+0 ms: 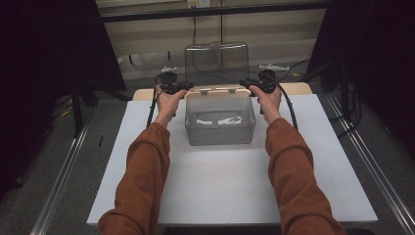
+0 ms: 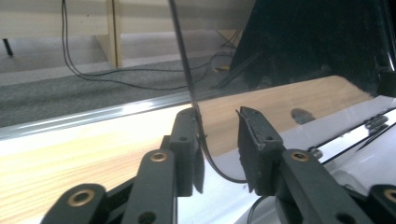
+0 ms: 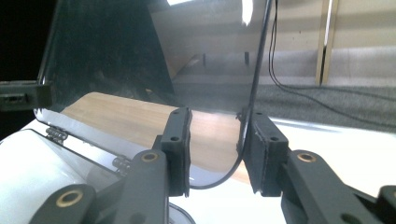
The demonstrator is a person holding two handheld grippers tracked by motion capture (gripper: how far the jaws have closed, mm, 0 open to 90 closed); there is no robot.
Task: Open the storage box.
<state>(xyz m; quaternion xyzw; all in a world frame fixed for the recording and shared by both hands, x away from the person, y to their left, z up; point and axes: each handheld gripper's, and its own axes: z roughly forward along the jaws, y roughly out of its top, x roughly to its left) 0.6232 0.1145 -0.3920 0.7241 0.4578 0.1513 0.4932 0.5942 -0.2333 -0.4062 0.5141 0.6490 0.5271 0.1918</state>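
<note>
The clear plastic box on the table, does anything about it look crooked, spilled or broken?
Nothing stands out. The clear plastic box sits square on the white table top, its hinged clear lid standing upright and open. The left tool and right tool each straddle a side edge of the lid, jaws apart.

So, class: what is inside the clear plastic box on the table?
Nothing can be made out inside the clear box; its open lid stands upright. Reflections on the walls could hide something small or transparent at the bottom.
</note>
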